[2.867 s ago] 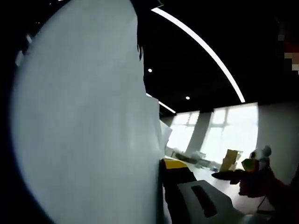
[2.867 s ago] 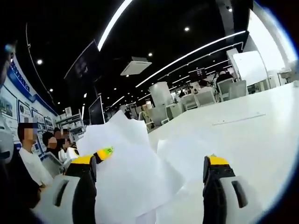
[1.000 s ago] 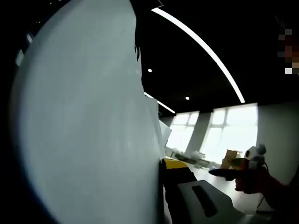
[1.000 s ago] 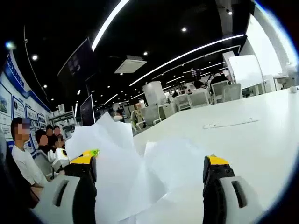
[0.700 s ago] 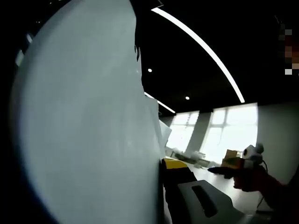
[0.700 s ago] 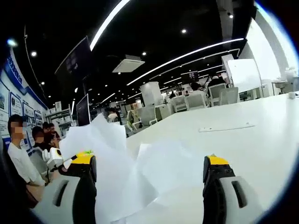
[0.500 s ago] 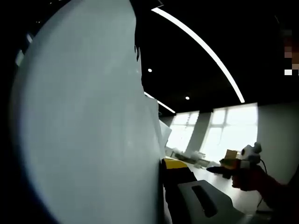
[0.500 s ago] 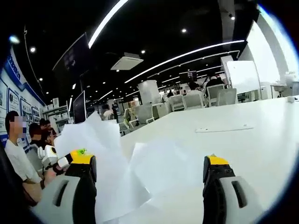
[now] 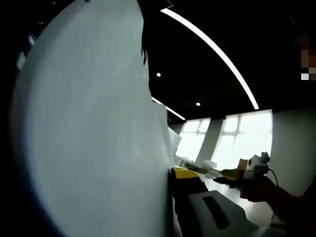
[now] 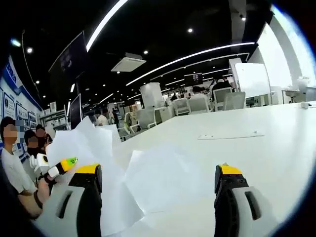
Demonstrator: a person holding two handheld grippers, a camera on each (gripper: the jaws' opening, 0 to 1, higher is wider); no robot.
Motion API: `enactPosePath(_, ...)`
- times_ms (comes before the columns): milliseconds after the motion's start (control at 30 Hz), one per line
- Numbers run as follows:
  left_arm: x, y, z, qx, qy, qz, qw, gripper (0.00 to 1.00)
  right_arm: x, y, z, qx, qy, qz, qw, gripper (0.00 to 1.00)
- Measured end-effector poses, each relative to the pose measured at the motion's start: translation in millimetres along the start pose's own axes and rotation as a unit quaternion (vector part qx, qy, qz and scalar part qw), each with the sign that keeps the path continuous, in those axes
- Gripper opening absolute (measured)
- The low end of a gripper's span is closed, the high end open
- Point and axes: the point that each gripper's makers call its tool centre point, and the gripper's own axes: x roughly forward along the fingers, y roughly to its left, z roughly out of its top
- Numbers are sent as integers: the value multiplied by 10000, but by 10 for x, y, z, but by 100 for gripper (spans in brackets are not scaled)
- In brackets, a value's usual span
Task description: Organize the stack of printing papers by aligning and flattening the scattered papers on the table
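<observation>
A big white paper sheet (image 9: pixel 89 128) stands upright right in front of the left gripper view. My left gripper (image 9: pixel 170 175) is shut on its lower edge; one yellow-tipped jaw presses its right side and the other is hidden behind it. My right gripper (image 9: pixel 242 174), held by a hand, hovers to the right over the table. In the right gripper view my right gripper (image 10: pixel 158 173) is open over a loose sheet (image 10: pixel 163 177) lying on the white table (image 10: pixel 266 158). The left gripper (image 10: pixel 66 163) holds the upright sheets (image 10: pixel 81 140) at the left.
A thin flat strip (image 10: pixel 230 136) lies farther out on the table. Office chairs (image 10: pixel 197 104) and a whiteboard (image 10: pixel 252 79) stand beyond it. People (image 10: pixel 12 153) are at the far left. Bright windows (image 9: pixel 242 143) are behind the table.
In the left gripper view the right gripper has drifted left, toward the held sheets. The right gripper view has swung, so papers and left gripper sit further left. Both grips are unchanged.
</observation>
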Motion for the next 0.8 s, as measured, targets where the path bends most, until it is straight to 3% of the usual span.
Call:
enactPosePath(267, -1, 2, 9, -32, -29, -5, 10000, 8, 96, -125, 67, -40, -22, -129, 9999, 90)
enactPosePath(533, 2, -7, 7, -40, -33, -10, 10000, 8, 263, -210, -94, -350, 468, -268, 9979, 90)
enactPosePath(800, 1, -11, 13, -62, -57, -4, 10000, 8, 376, -279, -187, -433, 629, -351, 9965, 90)
